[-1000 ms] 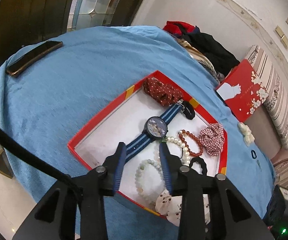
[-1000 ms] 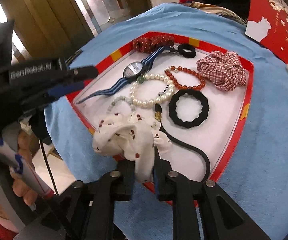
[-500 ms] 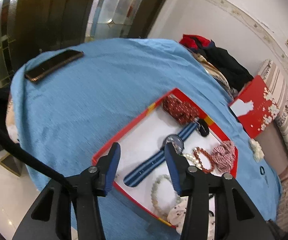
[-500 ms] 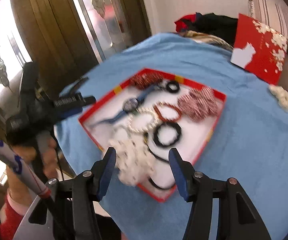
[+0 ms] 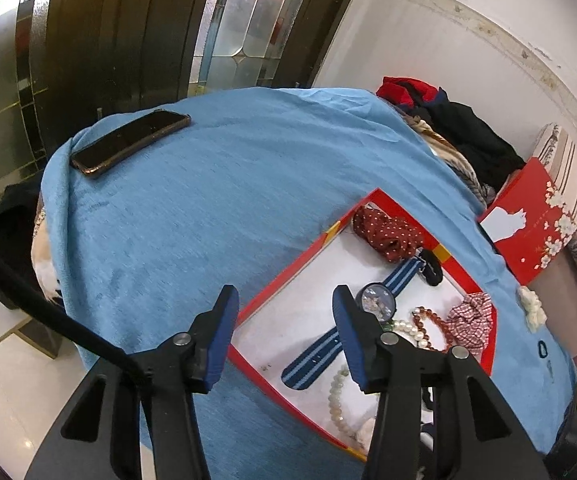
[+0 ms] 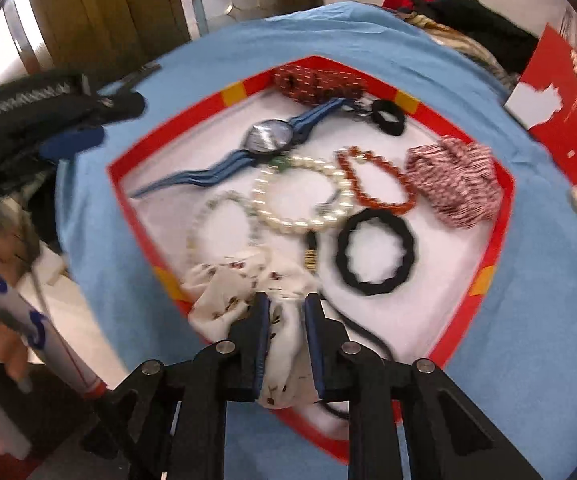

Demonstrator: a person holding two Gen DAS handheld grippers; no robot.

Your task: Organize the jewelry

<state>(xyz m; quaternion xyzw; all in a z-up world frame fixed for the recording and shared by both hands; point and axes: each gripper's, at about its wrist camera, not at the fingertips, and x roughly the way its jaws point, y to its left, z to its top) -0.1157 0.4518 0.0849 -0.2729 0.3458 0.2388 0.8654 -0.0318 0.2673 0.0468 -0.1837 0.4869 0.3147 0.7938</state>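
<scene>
Blue plush cloth (image 5: pixel 208 208) covers the whole table surface, and a shallow red cardboard tray with a white floor and yellow edge marks (image 6: pixel 500 216) sits on its right half. Inside the tray lie a blue striped-strap wristwatch (image 6: pixel 268 138), a cream pearl bracelet (image 6: pixel 300 192), a pale green bead bracelet (image 6: pixel 212 216), an amber-red bead bracelet (image 6: pixel 376 178), a wavy black hair ring (image 6: pixel 374 258), a small black hair tie (image 6: pixel 388 116), a red dotted fabric scrunchie (image 6: pixel 316 82) in the far corner, and a red-and-white checked scrunchie (image 6: pixel 454 180) at the right side.

At the near corner, a white scrunchie with small dark red dots (image 6: pixel 240 292) spills over the tray's rim. The right gripper (image 6: pixel 286 320) has its blue-padded fingers drawn close on a fold of this scrunchie, pinching the cloth between them. The right wrist view is blurred.

The left gripper (image 5: pixel 284 320) hangs above the tray's near left edge with its fingers spread wide and nothing between them.

A dark slab-shaped phone (image 5: pixel 128 142) rests on the cloth at the far left, well apart from the tray. Beyond the table's far right edge lie a heap of red and black clothing (image 5: pixel 448 120) and a red box lid printed with a white cat and blossoms (image 5: pixel 528 220). A dark wooden door with leaded glass panels (image 5: pixel 232 28) stands behind, beside a pale wall, and the floor is light tile.
</scene>
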